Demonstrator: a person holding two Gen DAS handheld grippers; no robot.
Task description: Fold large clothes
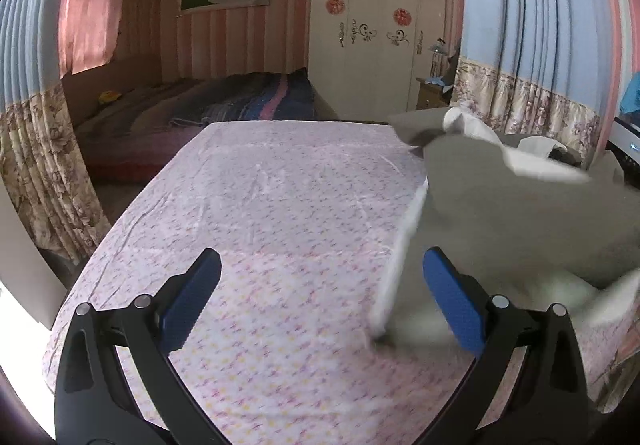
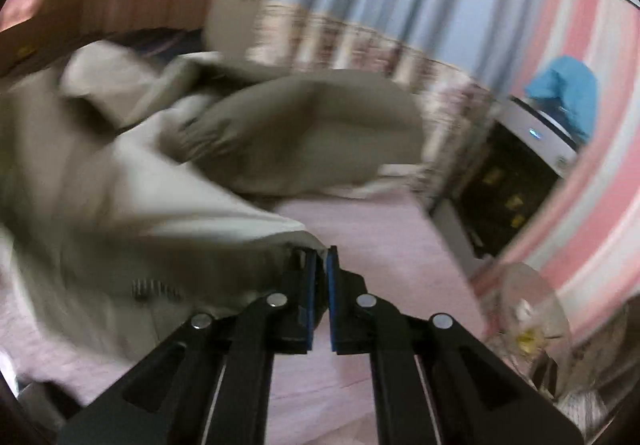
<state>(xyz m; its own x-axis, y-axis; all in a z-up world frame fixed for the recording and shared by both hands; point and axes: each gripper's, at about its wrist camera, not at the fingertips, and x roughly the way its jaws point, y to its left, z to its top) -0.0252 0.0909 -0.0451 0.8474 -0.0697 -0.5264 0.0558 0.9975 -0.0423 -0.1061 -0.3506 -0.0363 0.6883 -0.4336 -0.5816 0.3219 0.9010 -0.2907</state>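
Note:
A large grey-beige garment [image 1: 516, 213] with a pale lining lies crumpled on the right part of the table [image 1: 280, 181], which is covered in a pink flowered cloth. In the left wrist view my left gripper [image 1: 322, 265] hovers low over the cloth, open, with nothing between its blue pads; its right finger [image 1: 452, 297] is beside the garment's blurred white edge. In the right wrist view the garment [image 2: 304, 125] spreads up and to the left, with a zip showing. My right gripper [image 2: 320, 261] is shut on a corner of its hem just above the table.
Behind the table are a dark bed [image 1: 224, 101], a white wardrobe [image 1: 368, 33] and blue flowered curtains [image 1: 532, 25]. To the right stand a black cabinet [image 2: 508, 197] with a white device and a blue cloth [image 2: 564, 93]. A clear plastic item [image 2: 524, 321] sits at the table's right edge.

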